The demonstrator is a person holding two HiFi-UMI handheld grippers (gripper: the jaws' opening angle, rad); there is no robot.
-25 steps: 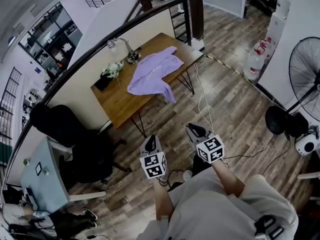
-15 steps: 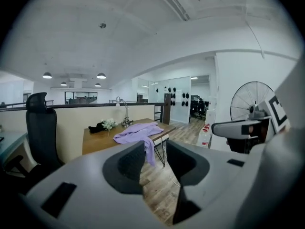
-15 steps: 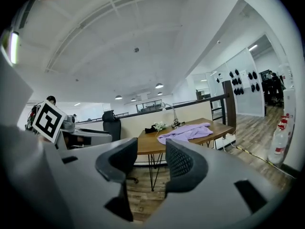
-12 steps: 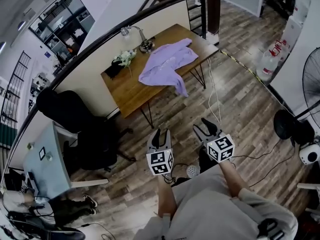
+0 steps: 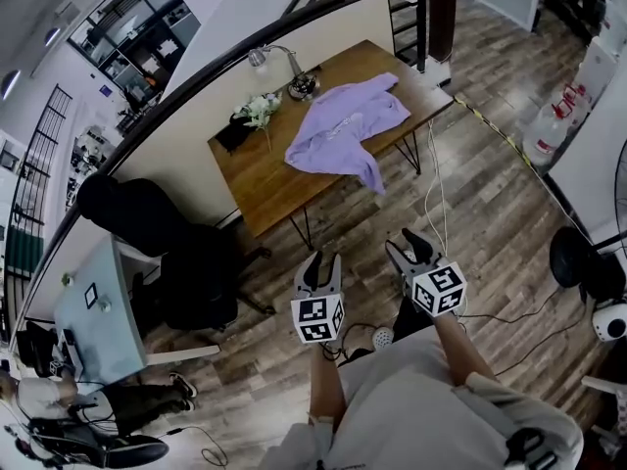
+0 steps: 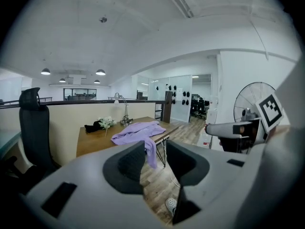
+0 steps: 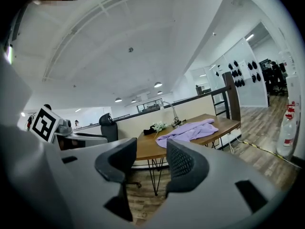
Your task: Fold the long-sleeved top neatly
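Observation:
A lilac long-sleeved top (image 5: 348, 125) lies crumpled on the wooden table (image 5: 257, 184), one sleeve hanging over the front edge. Both gripper views show it far off: top (image 6: 137, 132), top (image 7: 187, 130). My left gripper (image 5: 321, 260) and right gripper (image 5: 407, 245) hang over the wooden floor, well short of the table and pointing toward it. Their jaws have just been opening, and both now stand open with nothing between them. The left gripper (image 6: 155, 159) and the right gripper (image 7: 145, 163) each show only a bare gap between the pads.
A desk lamp (image 5: 294, 71), a bunch of flowers (image 5: 257, 114) and a black item (image 5: 233, 133) sit at the table's back. A black office chair (image 5: 167, 262) stands to the left, beside a grey desk (image 5: 93, 326). Cables (image 5: 436, 204) trail on the floor, and water bottles (image 5: 549, 135) stand at the right.
Both grippers' jaws went from nearly shut to open. The grippers moved forward, and the table with the top now sits a little nearer in the head view.

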